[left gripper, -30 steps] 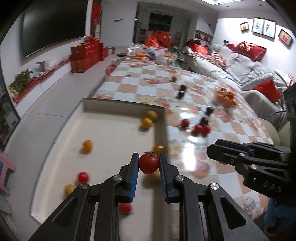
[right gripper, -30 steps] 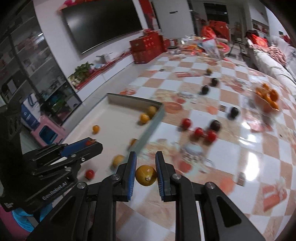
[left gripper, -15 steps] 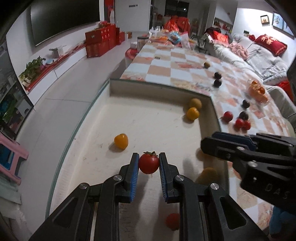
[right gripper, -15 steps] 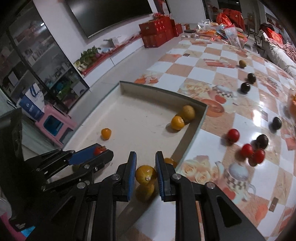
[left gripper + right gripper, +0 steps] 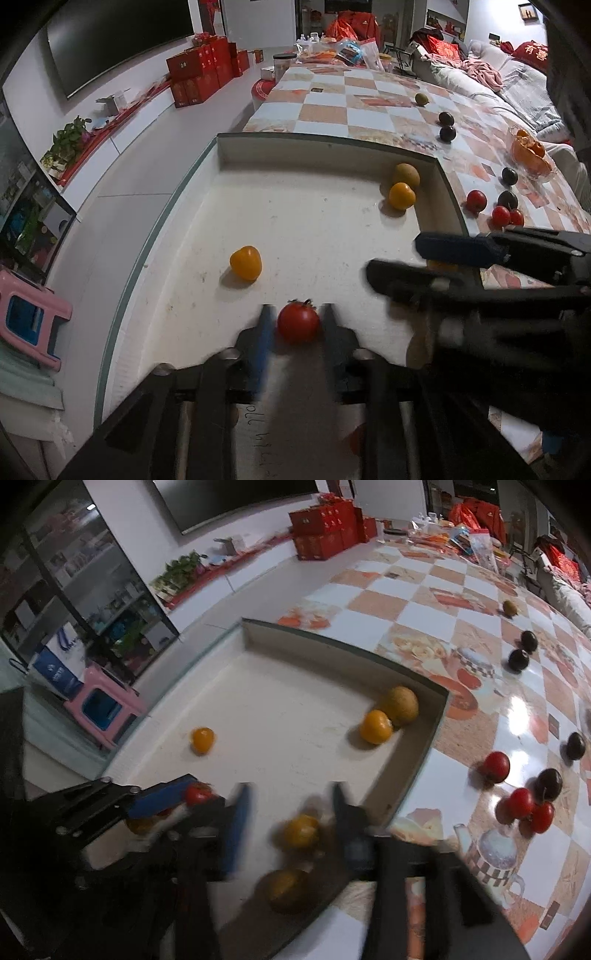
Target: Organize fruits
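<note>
Both fruits are being dropped into the tray [image 5: 221, 155]: the left gripper [image 5: 297, 325] stands slightly parted around the tomato [image 5: 298, 326], the right gripper [image 5: 291, 812] wide around the orange [image 5: 301, 830]; next, fetch fruit off the counter [image 5: 461, 627].

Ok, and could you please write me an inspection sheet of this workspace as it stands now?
Surface: checkered table with a white tray at its near end.
Job's things: yellow fruit, orange and brown fruit lie in the tray; red tomatoes and dark fruits lie on the table.
Clutter: fruit bowl; bags at the far end.
Grippers: left gripper has a tomato between its fingers, grip blurred; right gripper is open over a loose orange fruit.
Cables: nothing seen.
Surroundings: television, red boxes, sofa, pink stool.
</note>
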Demonstrator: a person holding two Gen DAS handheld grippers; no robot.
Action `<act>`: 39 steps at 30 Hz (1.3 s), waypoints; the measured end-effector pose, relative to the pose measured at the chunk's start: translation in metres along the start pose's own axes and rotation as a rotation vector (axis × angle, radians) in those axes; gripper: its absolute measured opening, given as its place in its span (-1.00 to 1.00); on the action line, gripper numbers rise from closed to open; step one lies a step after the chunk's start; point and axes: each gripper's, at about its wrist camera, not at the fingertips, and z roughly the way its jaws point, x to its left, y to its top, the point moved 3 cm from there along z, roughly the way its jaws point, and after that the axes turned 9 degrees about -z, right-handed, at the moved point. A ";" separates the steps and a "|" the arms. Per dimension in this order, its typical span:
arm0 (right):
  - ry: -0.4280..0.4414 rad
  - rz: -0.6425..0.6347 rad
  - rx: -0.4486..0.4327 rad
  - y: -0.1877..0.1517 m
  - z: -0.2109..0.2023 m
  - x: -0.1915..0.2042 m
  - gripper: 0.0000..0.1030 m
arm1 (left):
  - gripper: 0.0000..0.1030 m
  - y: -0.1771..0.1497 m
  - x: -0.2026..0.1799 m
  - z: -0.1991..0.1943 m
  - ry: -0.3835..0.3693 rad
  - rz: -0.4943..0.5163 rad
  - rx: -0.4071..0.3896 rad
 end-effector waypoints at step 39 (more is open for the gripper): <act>-0.209 -0.034 0.073 -0.013 -0.056 0.012 1.00 | 1.00 -0.023 0.003 -0.054 0.014 0.007 -0.062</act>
